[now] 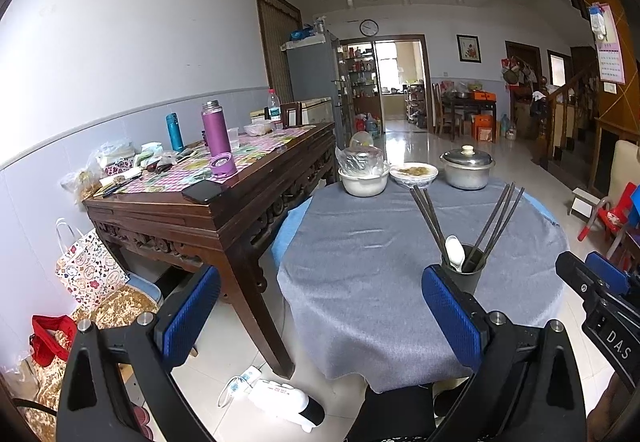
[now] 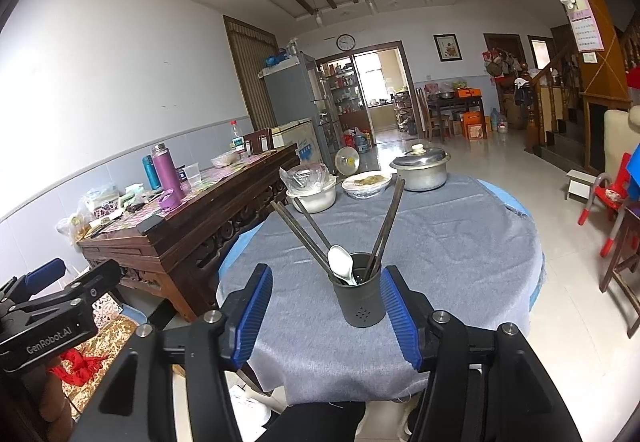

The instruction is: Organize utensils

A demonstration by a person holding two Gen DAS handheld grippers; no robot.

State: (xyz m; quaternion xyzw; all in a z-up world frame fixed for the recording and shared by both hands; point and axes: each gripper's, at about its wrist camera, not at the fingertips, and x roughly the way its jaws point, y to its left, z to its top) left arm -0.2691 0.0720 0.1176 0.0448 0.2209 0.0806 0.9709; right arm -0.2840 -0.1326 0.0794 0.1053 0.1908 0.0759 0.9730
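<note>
A round bench draped in grey cloth [image 2: 440,242] stood in a tiled living room, with a blue cover showing under the cloth's edge. At its far side sat a lidded metal pot [image 2: 420,167], a shallow bowl of food [image 2: 366,183] and a white basin holding a bagged glass lid [image 2: 312,191]. Left of it stood a carved dark wooden side table [image 1: 224,210], carrying a purple flask [image 1: 216,134], a teal bottle [image 1: 174,131], a black phone [image 1: 203,191] and assorted packets. A grey refrigerator [image 1: 312,70], a wall clock [image 1: 368,27] and an open doorway lay beyond, with a staircase to the right.

Near the front edge of the bench stood a dark grey perforated cylindrical utensil holder [image 2: 359,296], upright. It held dark chopsticks [image 2: 304,232] fanned to both sides and a white ceramic spoon [image 2: 342,264] leaning at its left rim.

The right gripper [image 2: 326,316] had its blue-padded jaws wide apart, one on either side of the holder and just short of it, touching nothing. The left gripper [image 1: 320,316] hovered at the bench's left front, jaws likewise spread wide and empty; its right pad overlapped the holder in the left wrist view, though contact could not be told.
</note>
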